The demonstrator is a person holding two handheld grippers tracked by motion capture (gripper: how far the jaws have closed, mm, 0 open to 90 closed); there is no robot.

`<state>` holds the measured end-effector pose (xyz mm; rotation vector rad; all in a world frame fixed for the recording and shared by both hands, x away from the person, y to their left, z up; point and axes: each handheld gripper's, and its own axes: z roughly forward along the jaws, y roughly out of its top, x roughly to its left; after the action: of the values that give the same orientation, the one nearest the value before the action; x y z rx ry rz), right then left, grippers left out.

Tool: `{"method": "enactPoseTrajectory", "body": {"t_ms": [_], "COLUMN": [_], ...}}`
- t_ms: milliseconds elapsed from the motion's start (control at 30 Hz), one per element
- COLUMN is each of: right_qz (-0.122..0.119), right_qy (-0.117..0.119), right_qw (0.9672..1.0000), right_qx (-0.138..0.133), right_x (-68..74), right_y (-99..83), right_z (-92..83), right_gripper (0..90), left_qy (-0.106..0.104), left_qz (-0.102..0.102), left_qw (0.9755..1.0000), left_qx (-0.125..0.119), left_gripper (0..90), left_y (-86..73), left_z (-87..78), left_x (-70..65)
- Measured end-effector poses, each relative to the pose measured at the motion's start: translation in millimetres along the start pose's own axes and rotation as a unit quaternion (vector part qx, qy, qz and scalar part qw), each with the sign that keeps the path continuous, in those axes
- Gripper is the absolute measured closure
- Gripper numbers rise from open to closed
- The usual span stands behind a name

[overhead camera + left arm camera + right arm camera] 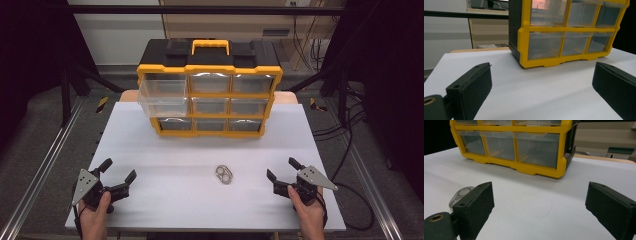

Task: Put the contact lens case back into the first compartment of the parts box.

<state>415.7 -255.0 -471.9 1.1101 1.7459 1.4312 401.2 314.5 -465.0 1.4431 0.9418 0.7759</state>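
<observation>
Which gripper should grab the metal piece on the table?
Probably right: the right gripper is open and nearer the metal piece than the left gripper, and it faces the piece.

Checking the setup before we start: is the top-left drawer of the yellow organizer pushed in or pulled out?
Pulled out. In the high view the top-left drawer juts forward past the organizer's yellow frame, while the others sit flush.

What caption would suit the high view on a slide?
Two open grippers, left and right, flank a small metal piece before a yellow drawer organizer, one drawer pulled out.
</observation>
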Motion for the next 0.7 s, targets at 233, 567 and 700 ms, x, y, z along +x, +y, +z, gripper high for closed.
{"method": "enactPoseTrajectory", "body": {"t_ms": [233, 567, 700], "right_qz": [0.009, -0.006, -0.022], "right_qy": [0.015, 0.005, 0.013], "right_qw": [0.9998, 0.9987, 0.9969], "right_qx": [0.013, 0.051, 0.075], "right_x": [3.1, 15.2, 24.0], "right_y": [-2.0, -0.3, 1.2], "right_z": [3.5, 9.5, 13.8], "right_gripper": [8.6, 9.0, 9.2], "left_qy": [-0.007, -0.006, -0.007], "left_qz": [0.012, 0.018, 0.02], "left_qw": [0.9999, 0.9998, 0.9998], "left_qx": [0.005, 0.007, 0.007], "left_gripper": [2.1, 2.1, 2.1], "left_y": [-1.1, -2.8, -2.4], "left_z": [3.2, 5.3, 6.1], "left_x": [-4.1, -4.9, -5.8]}}
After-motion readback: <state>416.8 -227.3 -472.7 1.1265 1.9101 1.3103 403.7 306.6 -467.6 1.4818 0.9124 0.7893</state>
